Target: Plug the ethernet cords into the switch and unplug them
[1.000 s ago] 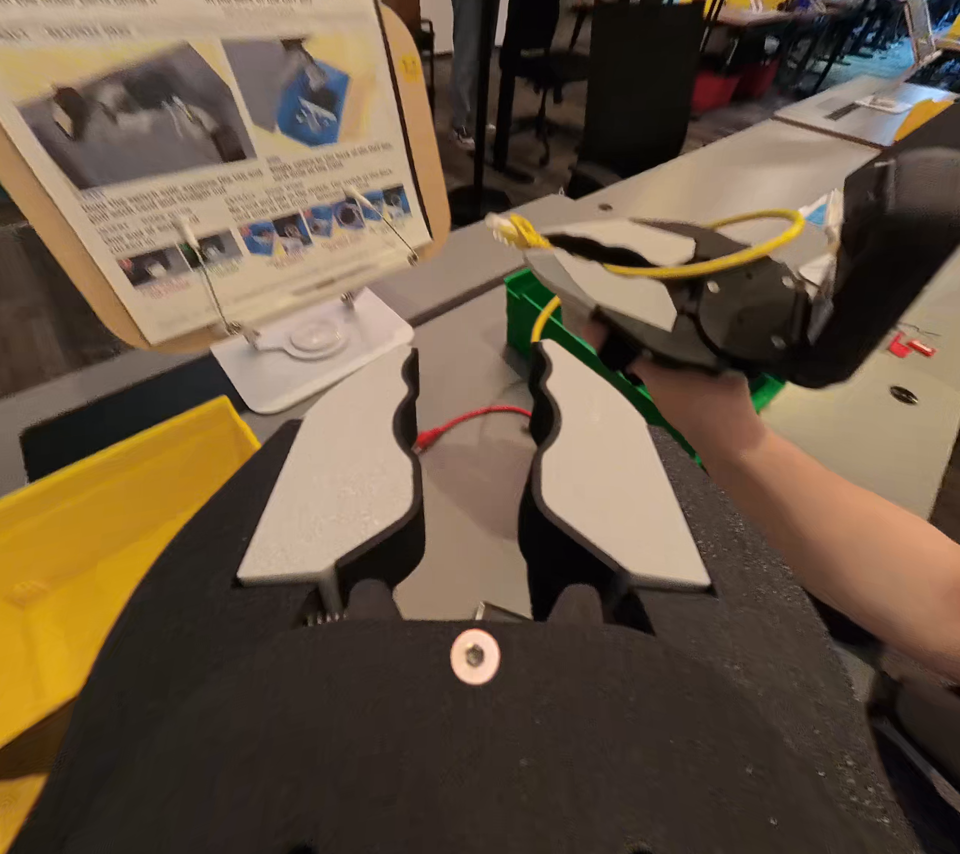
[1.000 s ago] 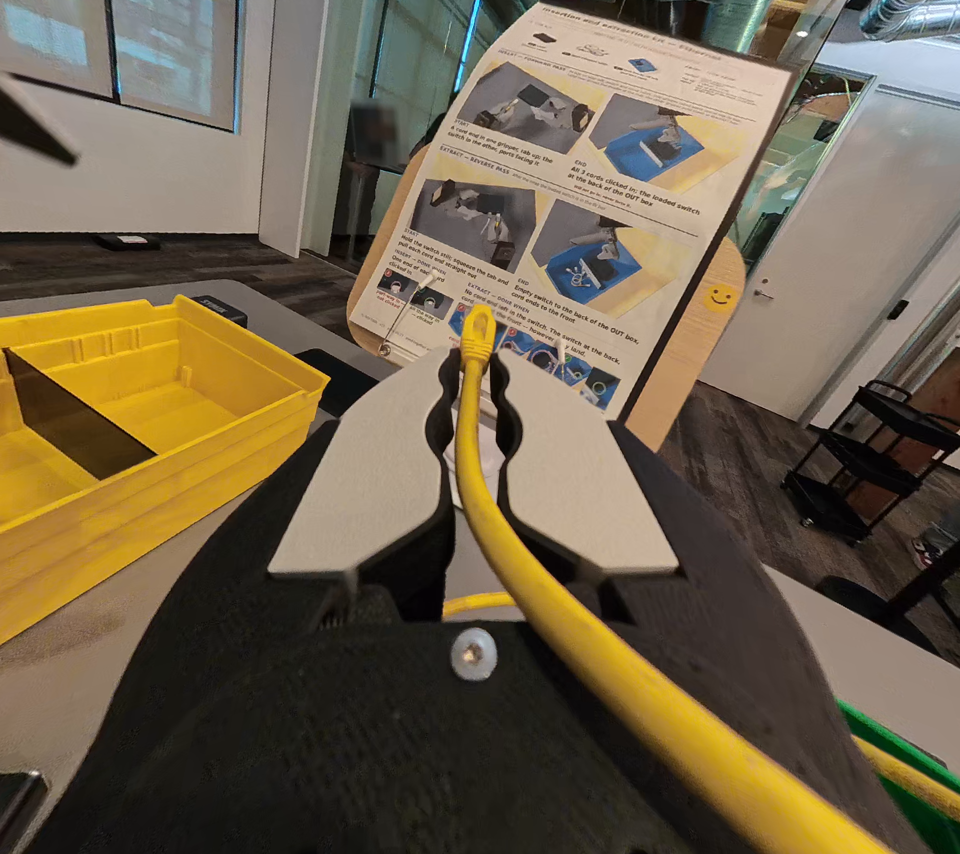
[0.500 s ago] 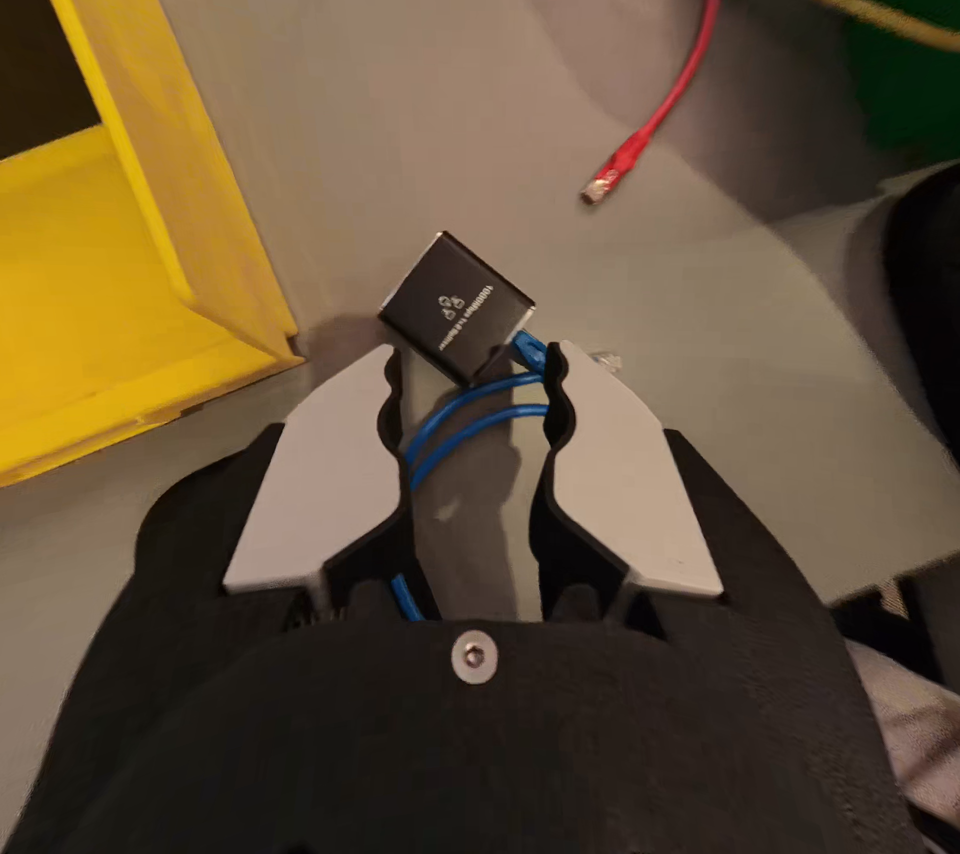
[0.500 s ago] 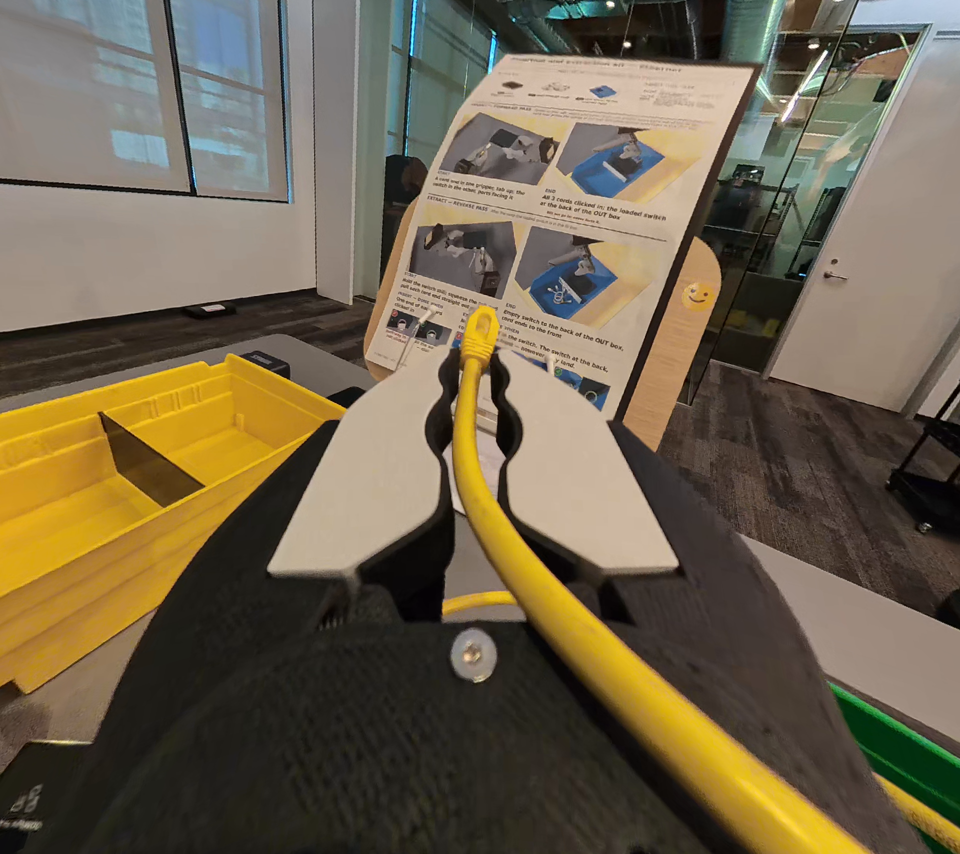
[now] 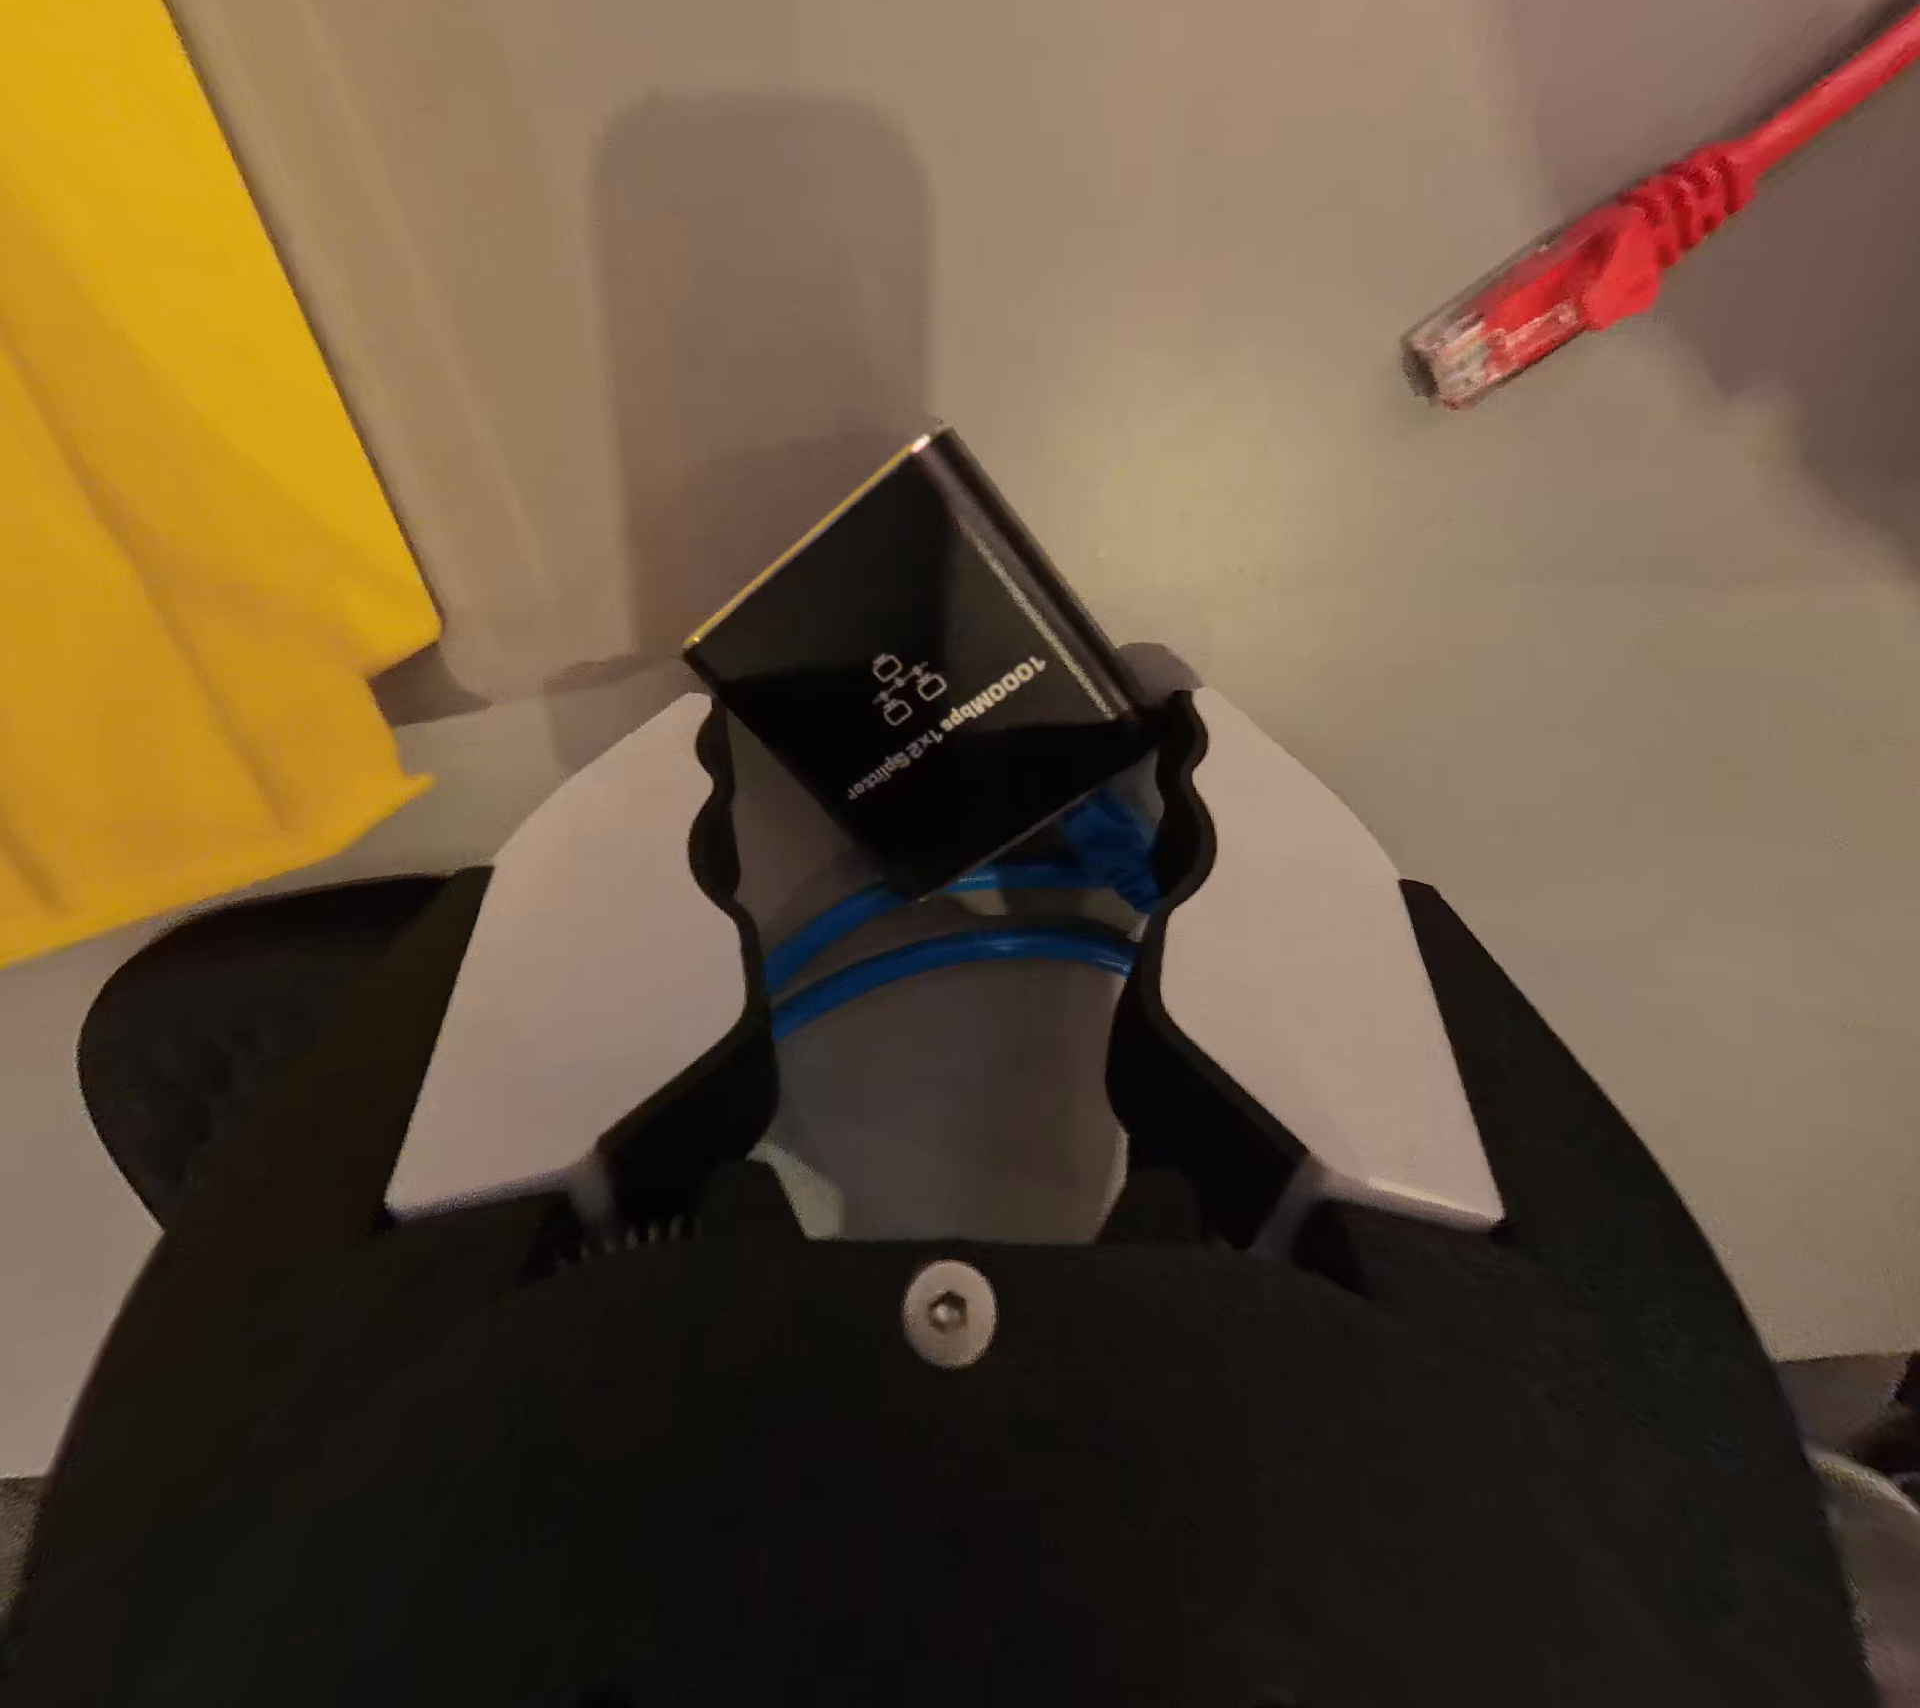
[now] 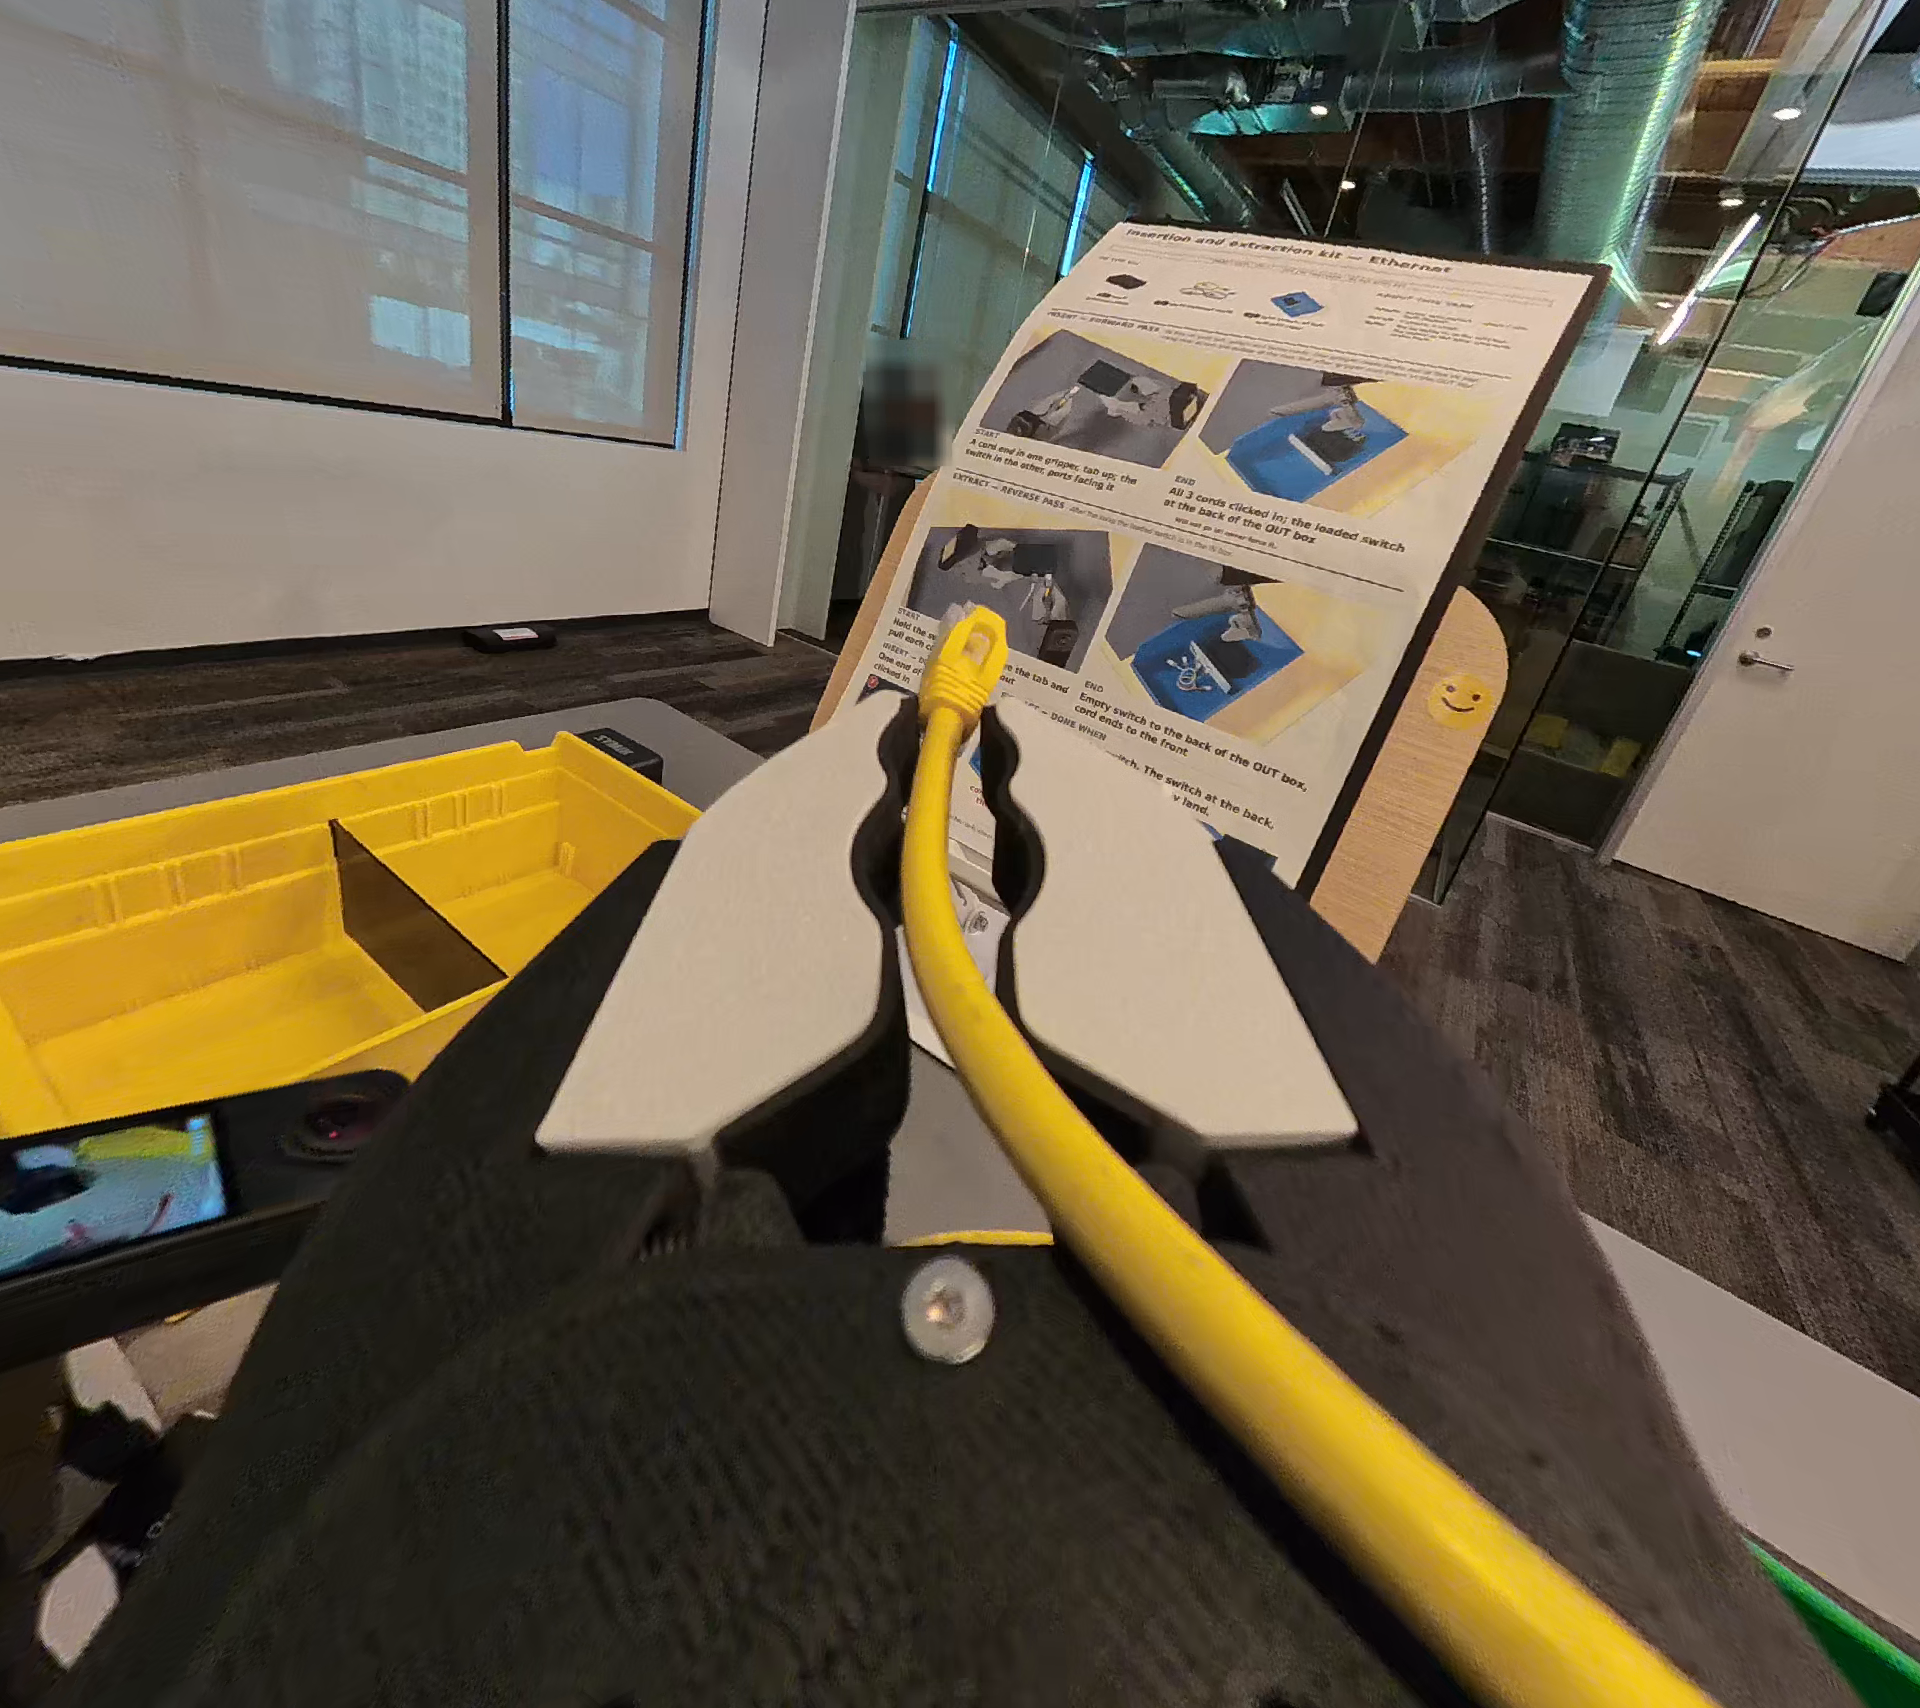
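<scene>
In the left wrist view a small black switch (image 5: pixel 914 682) lies on the grey table (image 5: pixel 1039 100), with a blue cord (image 5: pixel 935 941) plugged into its near side and looping back between my fingers. My left gripper (image 5: pixel 945 708) is open, its tips on either side of the switch's near end. A red cord plug (image 5: pixel 1507 318) lies loose to the right. My right gripper (image 6: pixel 940 723) is shut on a yellow cord (image 6: pixel 1039 1087), held above the table. The yellow plug (image 6: pixel 971 650) sticks out past the tips.
A yellow bin (image 5: pixel 156 411) sits left of the switch; in the right wrist view it (image 6: pixel 260 931) shows a black divider (image 6: pixel 405 920). An instruction board (image 6: pixel 1195 536) stands behind the table. A green bin corner (image 6: pixel 1849 1637) is at the lower right. Spacing between my two grippers at the tips: around 35 cm.
My left gripper turned from facing across the room to facing down at the table, then closed in on the switch, which now sits between its wider-open tips. The right gripper keeps its hold on the yellow cord.
</scene>
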Tool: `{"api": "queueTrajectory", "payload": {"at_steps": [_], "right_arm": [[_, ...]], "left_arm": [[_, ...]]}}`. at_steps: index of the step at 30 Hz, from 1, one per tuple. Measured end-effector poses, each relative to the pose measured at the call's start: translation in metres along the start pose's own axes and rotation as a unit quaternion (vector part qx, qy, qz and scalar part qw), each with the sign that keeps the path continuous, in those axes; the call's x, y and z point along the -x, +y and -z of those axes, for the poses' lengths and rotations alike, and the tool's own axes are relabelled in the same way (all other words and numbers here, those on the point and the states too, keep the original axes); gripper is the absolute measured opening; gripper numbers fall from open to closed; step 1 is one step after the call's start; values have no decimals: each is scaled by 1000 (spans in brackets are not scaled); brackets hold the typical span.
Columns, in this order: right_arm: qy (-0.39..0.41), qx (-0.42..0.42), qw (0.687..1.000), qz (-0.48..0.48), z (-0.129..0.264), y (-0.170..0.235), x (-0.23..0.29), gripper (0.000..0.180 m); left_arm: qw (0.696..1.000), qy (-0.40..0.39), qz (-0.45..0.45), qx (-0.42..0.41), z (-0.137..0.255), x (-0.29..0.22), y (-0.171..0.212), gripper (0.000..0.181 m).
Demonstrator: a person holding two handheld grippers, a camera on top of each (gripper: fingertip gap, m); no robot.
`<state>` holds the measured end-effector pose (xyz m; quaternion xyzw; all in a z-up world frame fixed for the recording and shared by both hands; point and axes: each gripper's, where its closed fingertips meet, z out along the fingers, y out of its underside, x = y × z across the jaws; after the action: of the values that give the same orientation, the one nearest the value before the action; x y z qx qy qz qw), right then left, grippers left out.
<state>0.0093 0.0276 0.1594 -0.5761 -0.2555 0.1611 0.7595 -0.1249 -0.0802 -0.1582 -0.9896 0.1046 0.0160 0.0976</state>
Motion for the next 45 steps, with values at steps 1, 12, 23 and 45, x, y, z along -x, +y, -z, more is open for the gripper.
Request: {"api": "queueTrajectory", "payload": {"at_steps": [1, 12, 23, 45], "right_arm": [[-3, -1, 1000, -2, 0, 0, 0, 12], [-23, -8, 1000, 0, 5, -3, -5, 12], [-29, -5, 1000, -4, 5, -1, -10, 12], [-65, 23, 998, 9, -3, 14, 5, 7]], "left_arm": [[1000, 3, -18, 6, 0, -2, -1, 78], [914, 71, -400, 0, -2, -41, -23, 77], [976, 158, -131, -65, 5, -47, -30, 78], [979, 70, -177, -76, -3, -43, -33, 64]]}}
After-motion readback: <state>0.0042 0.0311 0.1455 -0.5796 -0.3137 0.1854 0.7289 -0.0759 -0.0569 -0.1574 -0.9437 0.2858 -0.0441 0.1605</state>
